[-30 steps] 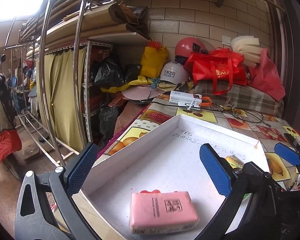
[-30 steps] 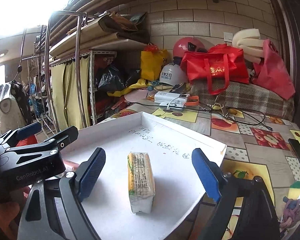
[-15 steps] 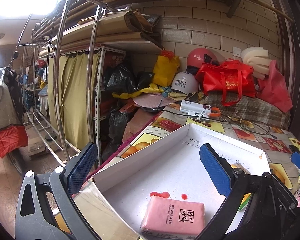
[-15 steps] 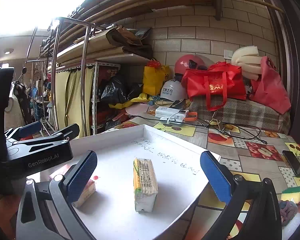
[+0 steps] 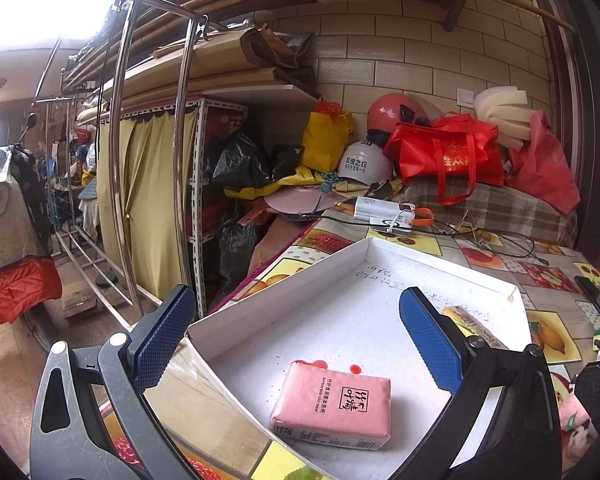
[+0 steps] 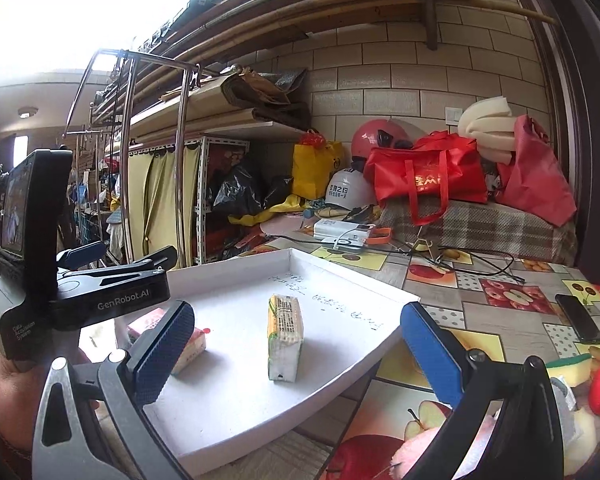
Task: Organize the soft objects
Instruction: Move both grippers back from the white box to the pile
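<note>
Left wrist, pink tissue pack (image 5: 334,406) seemingly near tray (image 5: 276,285) edge, fingers (image 5: 165,338) apart

A: What colours sit in the shallow white cardboard tray (image 5: 284,280)?

B: A flat pink tissue pack (image 5: 334,404) with black print, red spots at its 12 o'clock, and a yellow-and-white tissue pack (image 6: 285,336).

A: And the grippers?

B: Blue textured pads (image 5: 165,336) on dark grey frames.

A: The table?

B: A fruit-patterned tablecloth (image 6: 496,292) in yellow, red and grey squares; a yellow-and-green sponge (image 6: 568,365) at 3 o'clock.
</note>
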Available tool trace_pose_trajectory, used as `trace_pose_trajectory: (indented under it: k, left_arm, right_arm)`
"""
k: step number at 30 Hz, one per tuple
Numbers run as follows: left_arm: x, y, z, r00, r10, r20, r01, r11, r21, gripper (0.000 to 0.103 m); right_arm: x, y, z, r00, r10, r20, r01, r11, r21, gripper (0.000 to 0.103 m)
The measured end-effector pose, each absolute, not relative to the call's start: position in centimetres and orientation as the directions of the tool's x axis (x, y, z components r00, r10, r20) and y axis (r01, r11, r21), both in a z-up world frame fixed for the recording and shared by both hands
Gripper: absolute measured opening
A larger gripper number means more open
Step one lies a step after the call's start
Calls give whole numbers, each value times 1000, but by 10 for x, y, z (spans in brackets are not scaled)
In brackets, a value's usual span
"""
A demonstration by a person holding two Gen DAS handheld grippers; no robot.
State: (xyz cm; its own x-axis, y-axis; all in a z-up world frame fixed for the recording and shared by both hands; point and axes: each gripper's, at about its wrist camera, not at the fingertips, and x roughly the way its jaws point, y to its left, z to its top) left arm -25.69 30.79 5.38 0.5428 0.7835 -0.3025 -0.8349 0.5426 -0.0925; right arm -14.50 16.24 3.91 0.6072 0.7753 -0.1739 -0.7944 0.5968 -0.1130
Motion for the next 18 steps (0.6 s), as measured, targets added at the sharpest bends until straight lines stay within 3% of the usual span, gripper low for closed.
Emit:
trace_pose_trajectory:
  k: [5, 8, 14, 18]
  left_arm:
    - [-246, 275, 55, 602, 738, -305, -787, 612, -73, 103]
    - [-239, 258, 55, 661, 674, -329, -740, 658, -139, 103]
    - [-234, 213, 69, 727, 651, -218, -686, 701, -193, 103]
    - [-205, 194, 69, 769, 566, -297, -625, 763, -164, 103]
  right_arm:
    - [-159, 138, 41, 606, 786, -124, -791, 580, -195, 103]
    - [-160, 113, 42, 621, 778, -93, -776, 595, -211, 103]
    - [-150, 28, 53, 760, 643, 89, -625, 762, -169, 103]
    - [-119, -17, 55, 836, 546, 51, -536, 833, -139, 103]
